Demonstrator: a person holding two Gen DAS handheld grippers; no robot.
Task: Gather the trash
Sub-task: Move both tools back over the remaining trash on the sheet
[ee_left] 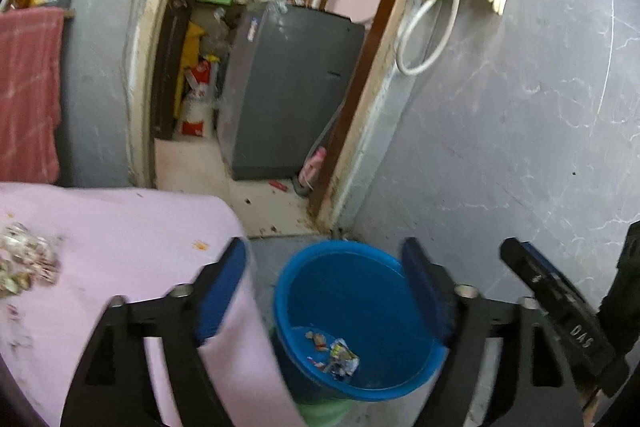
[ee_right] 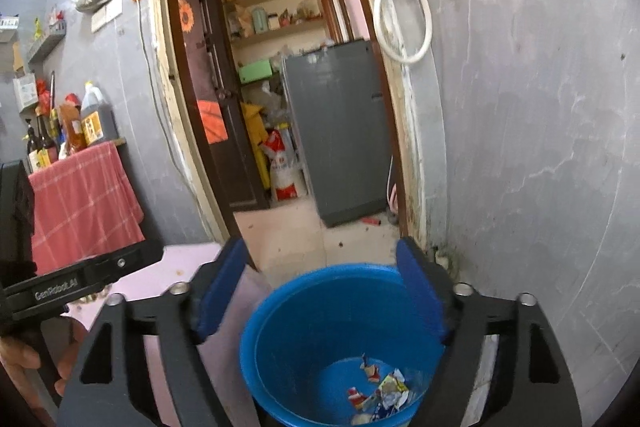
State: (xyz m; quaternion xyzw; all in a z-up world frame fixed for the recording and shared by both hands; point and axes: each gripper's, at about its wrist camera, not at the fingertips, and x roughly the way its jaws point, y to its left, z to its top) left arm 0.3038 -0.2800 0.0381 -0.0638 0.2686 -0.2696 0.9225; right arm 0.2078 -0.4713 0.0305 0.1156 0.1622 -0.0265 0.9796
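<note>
Round blue plastic bucket [ee_right: 304,339] holding crumpled wrappers [ee_right: 384,391], left claw [ee_left: 324,291] released above it, right claw [ee_right: 320,291] released above it, pink-clothed table [ee_left: 120,227] beside bucket, scraps [ee_left: 24,263] on it.

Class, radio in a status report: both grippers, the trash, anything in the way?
Left hand-held gripper and right hand-held gripper open, empty, above blue bucket. Wrappers in bucket. More scraps on pink tabletop. Nothing in the way.

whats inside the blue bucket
Crumpled wrappers and small scraps lie on the bottom of the blue bucket. Its near wall hides part of the bottom.
</note>
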